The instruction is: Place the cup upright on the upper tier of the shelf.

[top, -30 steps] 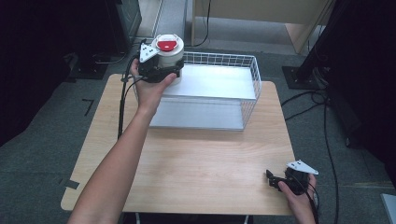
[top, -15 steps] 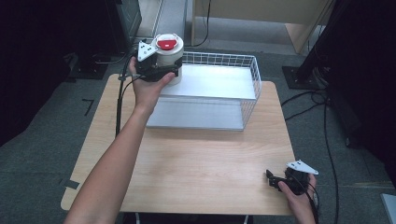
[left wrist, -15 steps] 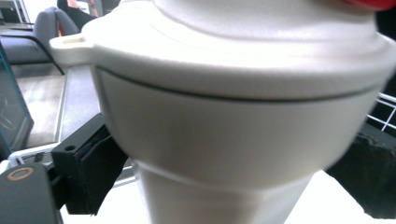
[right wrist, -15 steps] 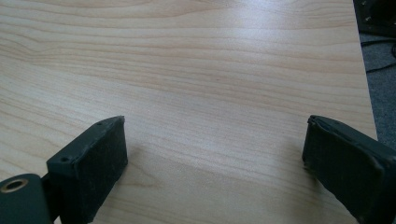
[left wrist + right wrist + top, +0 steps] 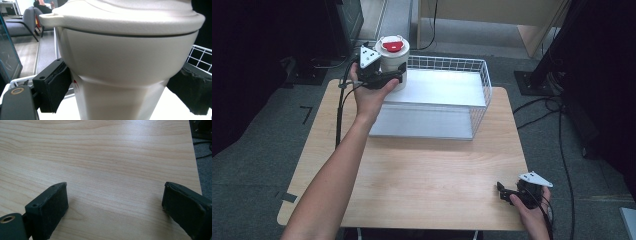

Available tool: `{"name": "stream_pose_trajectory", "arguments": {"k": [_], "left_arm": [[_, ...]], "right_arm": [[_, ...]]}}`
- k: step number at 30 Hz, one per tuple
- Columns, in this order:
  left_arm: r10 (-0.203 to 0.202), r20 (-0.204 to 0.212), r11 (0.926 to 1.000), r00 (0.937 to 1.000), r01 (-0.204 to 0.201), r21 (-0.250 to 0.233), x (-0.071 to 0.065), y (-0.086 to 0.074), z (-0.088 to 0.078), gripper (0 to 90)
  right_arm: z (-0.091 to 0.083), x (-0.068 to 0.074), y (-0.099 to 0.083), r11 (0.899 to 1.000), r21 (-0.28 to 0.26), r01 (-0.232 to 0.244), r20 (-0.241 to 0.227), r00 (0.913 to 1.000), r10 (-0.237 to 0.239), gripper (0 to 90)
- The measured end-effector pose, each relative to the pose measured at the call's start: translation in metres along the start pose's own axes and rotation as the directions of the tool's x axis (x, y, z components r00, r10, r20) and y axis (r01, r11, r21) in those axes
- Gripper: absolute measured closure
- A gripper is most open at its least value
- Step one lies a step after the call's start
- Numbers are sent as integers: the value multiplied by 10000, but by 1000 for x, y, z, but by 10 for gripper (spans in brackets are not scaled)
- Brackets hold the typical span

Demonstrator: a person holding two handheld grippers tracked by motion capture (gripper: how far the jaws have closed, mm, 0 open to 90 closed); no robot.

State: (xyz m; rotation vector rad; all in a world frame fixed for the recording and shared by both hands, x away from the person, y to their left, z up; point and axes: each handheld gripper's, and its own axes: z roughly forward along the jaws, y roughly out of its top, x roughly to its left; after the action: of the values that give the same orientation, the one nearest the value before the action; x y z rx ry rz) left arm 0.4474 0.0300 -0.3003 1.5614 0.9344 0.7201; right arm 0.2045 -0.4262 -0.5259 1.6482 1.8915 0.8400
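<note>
A white lidded pot (image 5: 392,62) with a red knob sits at the upper left of the high view, at the near-left corner of the wire basket (image 5: 482,85), seemingly held above its white floor. The left gripper (image 5: 384,79) has its jaws clamped on the pot's narrow lower body, under the lid's rim. This looks like carrying; the next move calls for a steady lowering or lift clear of the wires. The right gripper (image 5: 507,194) rests at the table's (image 5: 422,175) lower right, jaws wide apart.
</note>
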Motion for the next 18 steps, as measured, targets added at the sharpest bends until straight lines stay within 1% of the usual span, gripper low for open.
{"name": "stream_pose_trajectory", "arguments": {"k": [2, 4, 9, 12, 18], "left_arm": [[-115, 34, 9999, 9999, 115, -33, 0, -1, -1, 78], [-128, 15, 9999, 9999, 128, -33, 0, -1, -2, 46], [-164, 86, 9999, 9998, 164, -28, 1, -5, -5, 30], [-353, 160, 9993, 9992, 355, -107, 2, -10, -9, 29], [-233, 88, 9990, 9997, 236, -367, -1, -16, -20, 29]], "right_arm": [[0, 0, 0, 10000, -6, -11, -14, 10000, 11, 63], [0, 0, 0, 10000, -4, 27, -9, 10000, -27, 63], [0, 0, 0, 10000, -2, 26, -9, 10000, -26, 63], [0, 0, 0, 10000, -2, 28, -9, 10000, -28, 62], [0, 0, 0, 10000, -1, 40, -1, 10000, -40, 63]]}}
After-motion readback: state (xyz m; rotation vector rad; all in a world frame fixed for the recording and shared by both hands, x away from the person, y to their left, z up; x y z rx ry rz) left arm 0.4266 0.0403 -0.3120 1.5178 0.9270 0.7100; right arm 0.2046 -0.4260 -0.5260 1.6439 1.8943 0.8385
